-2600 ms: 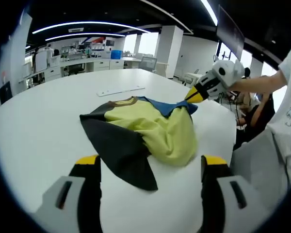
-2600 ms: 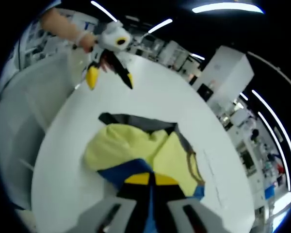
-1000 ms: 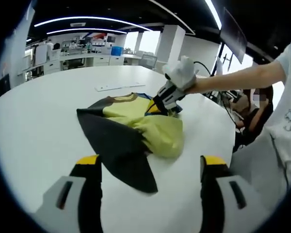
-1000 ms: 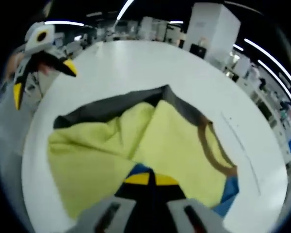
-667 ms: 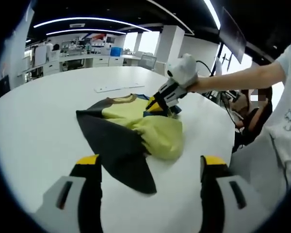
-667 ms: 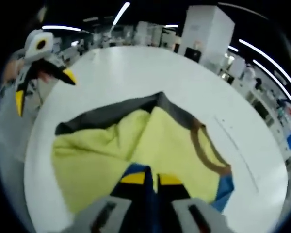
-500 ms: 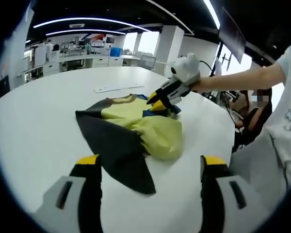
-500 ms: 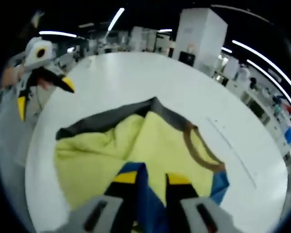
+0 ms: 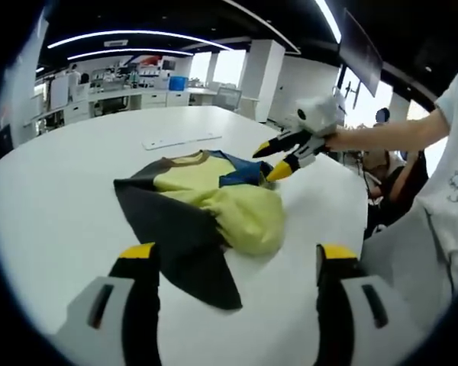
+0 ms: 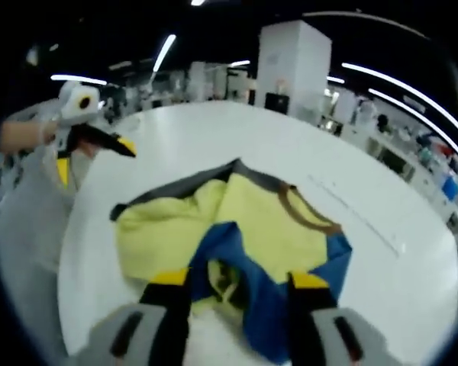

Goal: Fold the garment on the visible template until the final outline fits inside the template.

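Both grippers are spread wide and holding nothing: right gripper just above the shirt's blue sleeve, left gripper hanging near its dark sleeve. Shirt's bunched in the middle of the white table. I'd flatten the lump first, then pinch a sleeve edge and fold inward. No readable writing on the shirt; can't make out a template.

An open-plan office or lab is showing here. Curved ceiling light strips are glowing over rows of white desks, and a large round white table is sitting among white pillars.
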